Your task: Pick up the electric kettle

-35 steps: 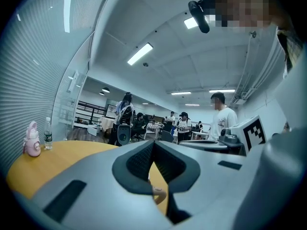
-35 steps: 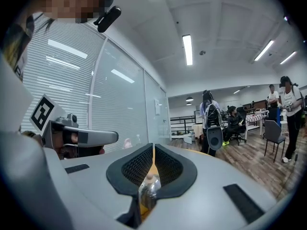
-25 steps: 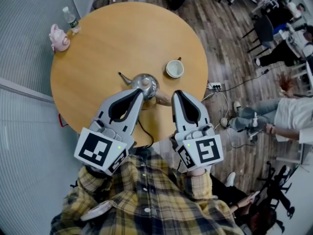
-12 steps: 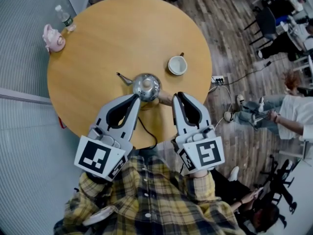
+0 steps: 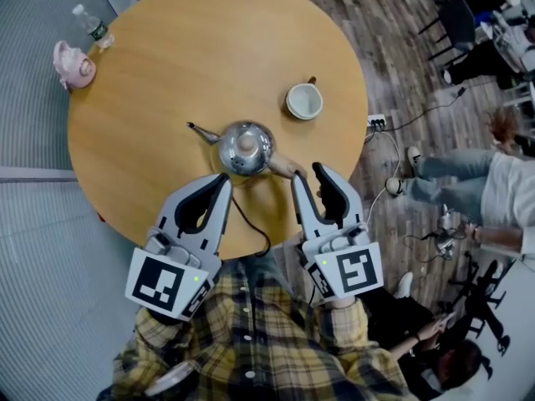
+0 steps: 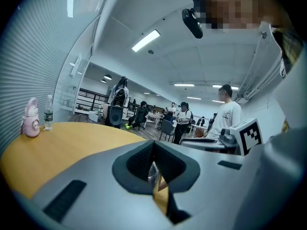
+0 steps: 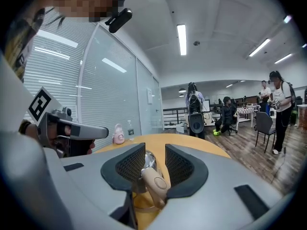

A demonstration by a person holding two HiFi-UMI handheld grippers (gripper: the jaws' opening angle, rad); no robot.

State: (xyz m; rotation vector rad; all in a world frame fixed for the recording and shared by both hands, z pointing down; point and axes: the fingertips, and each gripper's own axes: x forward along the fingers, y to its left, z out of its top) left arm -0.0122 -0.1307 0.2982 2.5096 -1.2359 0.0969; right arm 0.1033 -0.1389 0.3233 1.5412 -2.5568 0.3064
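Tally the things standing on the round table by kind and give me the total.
Electric kettle: 1
Cup: 1
Bottles: 2, a pink bottle and a clear water bottle
Total: 4

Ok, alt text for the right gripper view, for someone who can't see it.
The jaws of the right gripper, which have just been opening, stand apart, with the beige handle of the steel kettle between them, on a round wooden table. A pink bottle stands at the far edge, and the left gripper shows at left.
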